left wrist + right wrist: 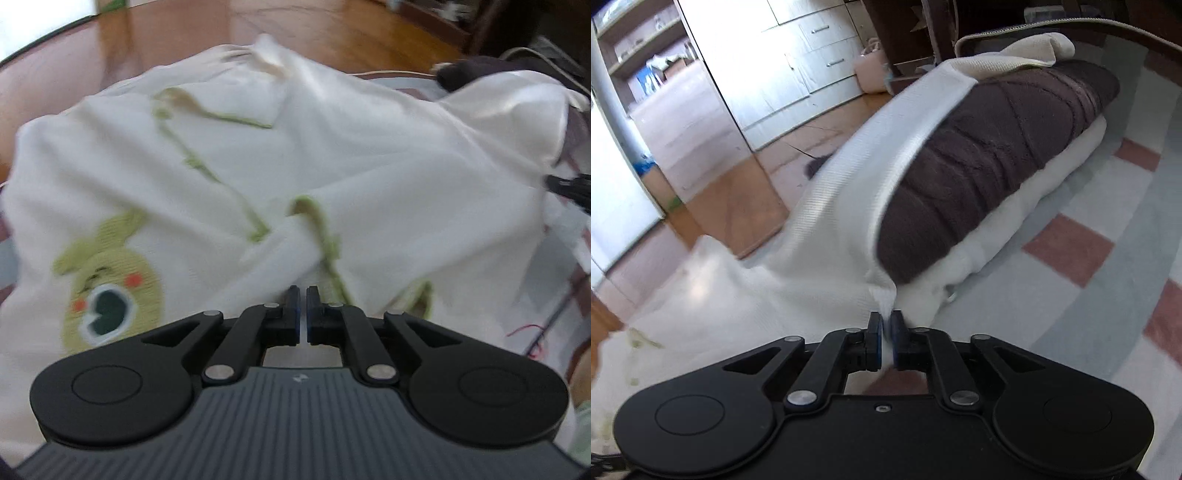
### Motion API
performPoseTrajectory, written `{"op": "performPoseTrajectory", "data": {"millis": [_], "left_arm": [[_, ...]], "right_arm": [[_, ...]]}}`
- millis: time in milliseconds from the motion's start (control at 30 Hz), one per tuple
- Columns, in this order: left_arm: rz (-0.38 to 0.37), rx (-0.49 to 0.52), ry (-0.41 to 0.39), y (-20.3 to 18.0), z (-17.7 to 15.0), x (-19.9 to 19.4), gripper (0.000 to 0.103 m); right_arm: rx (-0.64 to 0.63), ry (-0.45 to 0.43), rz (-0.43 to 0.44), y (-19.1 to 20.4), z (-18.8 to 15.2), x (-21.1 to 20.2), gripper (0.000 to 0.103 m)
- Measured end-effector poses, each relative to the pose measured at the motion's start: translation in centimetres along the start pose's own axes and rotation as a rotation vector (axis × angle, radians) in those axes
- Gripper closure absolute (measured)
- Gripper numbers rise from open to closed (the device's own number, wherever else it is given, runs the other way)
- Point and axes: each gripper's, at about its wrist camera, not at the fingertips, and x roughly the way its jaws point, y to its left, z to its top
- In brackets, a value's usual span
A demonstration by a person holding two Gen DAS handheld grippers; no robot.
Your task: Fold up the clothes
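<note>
A white baby garment point(369, 158) with green trim and a green cartoon patch point(107, 280) lies spread and rumpled across the left wrist view. My left gripper point(302, 295) is shut over its near edge; whether it pinches cloth is unclear. In the right wrist view my right gripper point(885, 319) is shut on a white fold of the same garment point(849, 206), which stretches up and away, lifted off the surface. The other gripper's black tip point(570, 186) shows at the right edge of the left wrist view.
A pile of folded clothes with a dark brown item point(997, 158) on white layers lies right of the right gripper on a checked grey and red cloth point(1108, 258). Wooden floor point(738, 192) and white drawers point(798, 55) lie beyond.
</note>
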Motion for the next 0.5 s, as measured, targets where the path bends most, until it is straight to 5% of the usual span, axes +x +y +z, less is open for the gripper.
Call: {"op": "performPoseTrajectory", "data": {"millis": [67, 167, 367, 500], "left_arm": [[-0.005, -0.026, -0.015, 1.1, 0.1, -1.5, 0.084], [-0.041, -0.068, -0.038, 2.5, -0.1, -3.7, 0.056], [-0.093, -0.130, -0.034, 4.2, -2.2, -6.2, 0.055], [-0.034, -0.169, -0.070, 5.2, -3.3, -6.9, 0.055]], "right_arm": [[-0.056, -0.018, 0.017, 1.2, -0.3, -1.9, 0.084], [-0.159, 0.017, 0.117, 3.0, -0.8, -3.8, 0.075], [-0.113, 0.356, 0.484, 8.0, -3.6, -1.3, 0.072], [-0.060, 0.584, 0.699, 11.9, -5.7, 1.1, 0.044]]}}
